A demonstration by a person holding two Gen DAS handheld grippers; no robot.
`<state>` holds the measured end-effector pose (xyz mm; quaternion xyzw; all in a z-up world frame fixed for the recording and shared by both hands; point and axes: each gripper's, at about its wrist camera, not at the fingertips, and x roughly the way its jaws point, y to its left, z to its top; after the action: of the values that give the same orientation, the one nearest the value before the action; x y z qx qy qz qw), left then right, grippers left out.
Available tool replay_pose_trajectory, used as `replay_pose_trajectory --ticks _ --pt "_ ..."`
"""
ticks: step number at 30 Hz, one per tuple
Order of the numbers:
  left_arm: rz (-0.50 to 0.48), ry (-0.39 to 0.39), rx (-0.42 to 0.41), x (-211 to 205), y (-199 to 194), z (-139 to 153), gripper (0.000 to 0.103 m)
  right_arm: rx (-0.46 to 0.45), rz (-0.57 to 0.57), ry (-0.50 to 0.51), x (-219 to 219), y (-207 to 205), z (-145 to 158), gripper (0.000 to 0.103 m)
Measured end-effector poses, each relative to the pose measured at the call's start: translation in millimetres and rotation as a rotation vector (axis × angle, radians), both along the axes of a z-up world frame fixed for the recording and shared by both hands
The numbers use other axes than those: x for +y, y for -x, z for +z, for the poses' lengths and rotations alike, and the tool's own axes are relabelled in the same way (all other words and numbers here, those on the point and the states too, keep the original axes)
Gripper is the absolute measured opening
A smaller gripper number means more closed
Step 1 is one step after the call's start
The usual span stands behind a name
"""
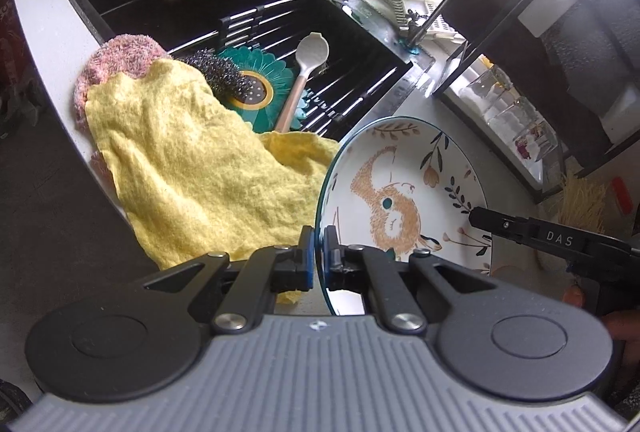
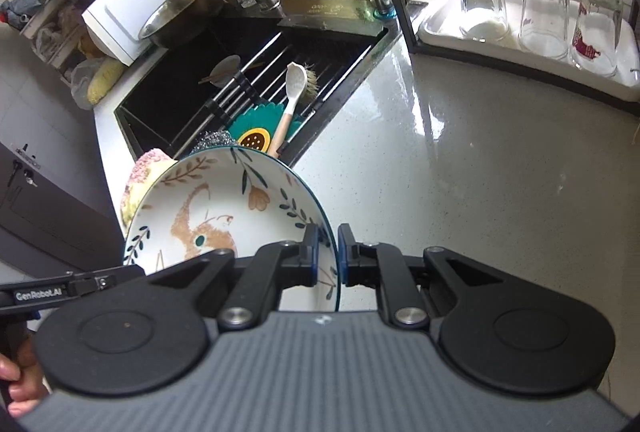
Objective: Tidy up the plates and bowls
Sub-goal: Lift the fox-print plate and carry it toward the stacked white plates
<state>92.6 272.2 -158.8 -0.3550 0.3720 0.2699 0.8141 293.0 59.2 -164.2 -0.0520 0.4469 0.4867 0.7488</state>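
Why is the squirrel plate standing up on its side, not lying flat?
Tipped on edge: the plate has its rim pinched by the left gripper and right gripper, above the counter.

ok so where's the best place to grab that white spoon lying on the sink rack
Take the white spoon by its tan handle, mid-length, coming straight down from above with the fingers across it. The handle is narrow and lies flat along the sink rack bars, while the bowl end is wider and sits against the scrub brush.
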Motion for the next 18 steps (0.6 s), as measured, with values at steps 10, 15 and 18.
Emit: replay_pose_trajectory --ticks 10,15,18 --pt "-0.138 -0.028 -0.084 -11.2 -17.9 30.1 0.005 -0.056 -0.142 -0.035 -37.1 3.0 37.1 0.013" --pt "-0.236 -0.045 -0.117 -18.2 -36.0 38.4 0.005 -0.065 -0.237 -0.056 -64.0 4.1 47.2 0.013" --pt "-0.286 -0.038 -0.144 -18.9 -47.7 42.6 0.005 -0.07 -0.298 -0.082 -80.7 6.7 54.3 0.013"
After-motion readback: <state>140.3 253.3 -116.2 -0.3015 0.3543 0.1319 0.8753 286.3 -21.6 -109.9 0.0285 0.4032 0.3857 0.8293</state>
